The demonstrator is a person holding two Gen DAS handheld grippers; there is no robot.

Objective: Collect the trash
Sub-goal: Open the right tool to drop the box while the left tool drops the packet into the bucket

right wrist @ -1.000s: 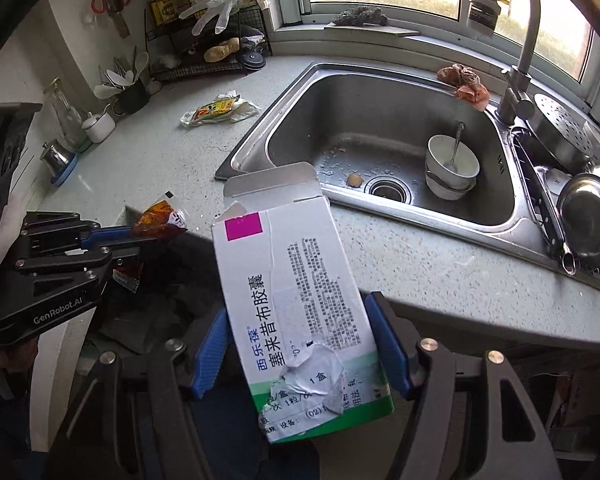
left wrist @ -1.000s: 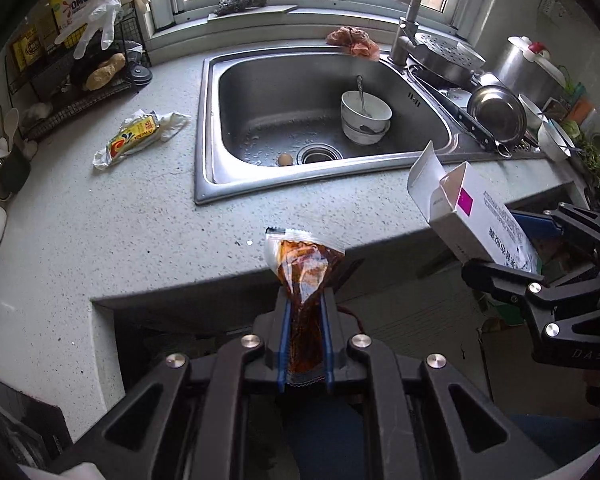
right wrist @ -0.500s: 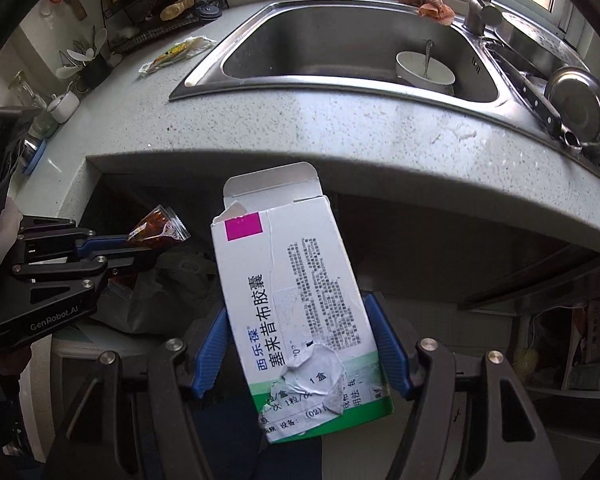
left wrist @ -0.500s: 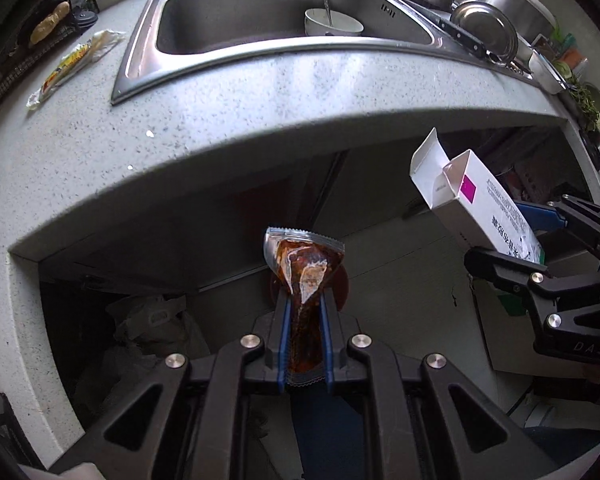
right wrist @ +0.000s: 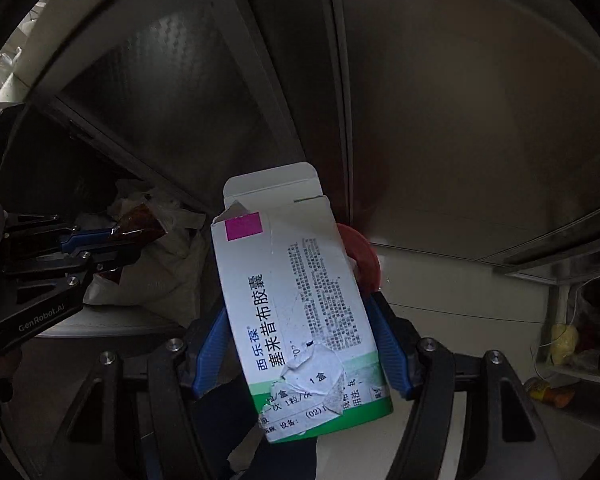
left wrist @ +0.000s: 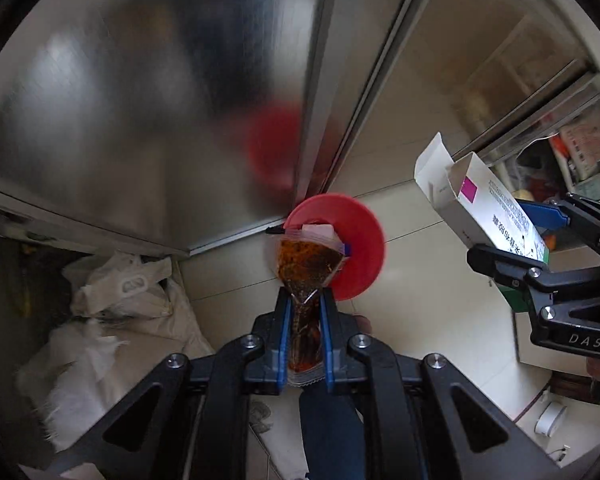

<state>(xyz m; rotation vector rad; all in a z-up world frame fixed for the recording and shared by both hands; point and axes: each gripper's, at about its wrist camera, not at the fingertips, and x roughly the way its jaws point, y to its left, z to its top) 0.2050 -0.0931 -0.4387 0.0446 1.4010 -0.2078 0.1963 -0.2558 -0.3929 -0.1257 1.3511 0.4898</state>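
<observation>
Red bin now ahead, sink gone, left hand-held gripper clamping sauce packet, right hand-held gripper clamping medicine box.

The left black two-finger gripper with blue pads is held nearly closed, its jaws clamped on a clear sachet of brown-red sauce. The right black two-finger gripper with blue pads is held wider, its jaws pressed against the sides of an opened white and green cardboard medicine box.
</observation>
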